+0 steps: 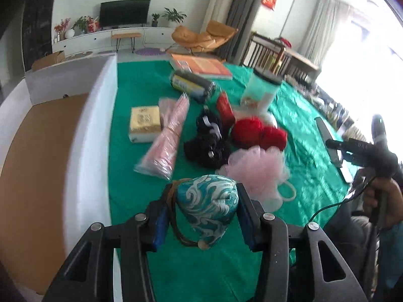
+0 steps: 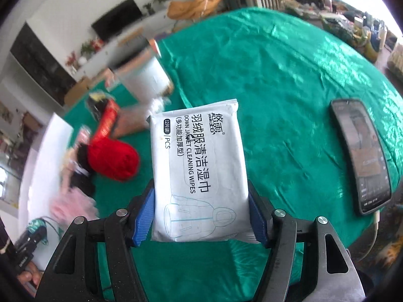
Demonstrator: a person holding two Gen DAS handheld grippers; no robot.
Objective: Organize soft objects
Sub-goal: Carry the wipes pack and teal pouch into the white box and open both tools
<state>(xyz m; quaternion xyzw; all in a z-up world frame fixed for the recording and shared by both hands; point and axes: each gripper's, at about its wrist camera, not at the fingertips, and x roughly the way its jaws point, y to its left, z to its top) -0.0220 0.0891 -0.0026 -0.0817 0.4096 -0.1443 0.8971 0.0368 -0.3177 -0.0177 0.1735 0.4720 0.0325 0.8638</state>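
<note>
Left gripper (image 1: 207, 214): fingers (image 1: 157, 226) closed on a teal brocade pouch (image 1: 207, 206), blue pads pressing both its sides; pouch held clear above the desk (image 1: 141, 95), its brown cord (image 1: 176, 226) looping down beside the left finger.

Just beyond the pouch lay a pink mesh puff (image 1: 257, 168) with a white loop; behind it a black knit heap (image 1: 209, 141) and red yarn (image 1: 257, 133), the two touching; a red packet (image 1: 225, 108) stood tilted between them; left of the heap a pink bag (image 1: 166, 136) lay lengthwise, and beside that a yellow block (image 1: 144, 123); farther back a dark roll (image 1: 192, 85), a pale jar (image 1: 262, 90) and an orange book (image 1: 201, 66); green cloth covered the desk; a white-walled box (image 1: 95, 115) with a brown floor sat along the left edge.

Right gripper (image 2: 201, 224): fingers (image 2: 144, 216) clamped on a white wipes pack (image 2: 199, 171), gripped at its lower end, printed face toward the camera, held above the green cloth; from the left wrist view this gripper was seen at the far right, the hand (image 1: 382, 201) on its handle.

To the right of the pack a phone (image 2: 360, 156) lay flat on the desk, screen lit; to the left the red yarn, black heap and pink puff appeared blurred, well apart from the pack.
</note>
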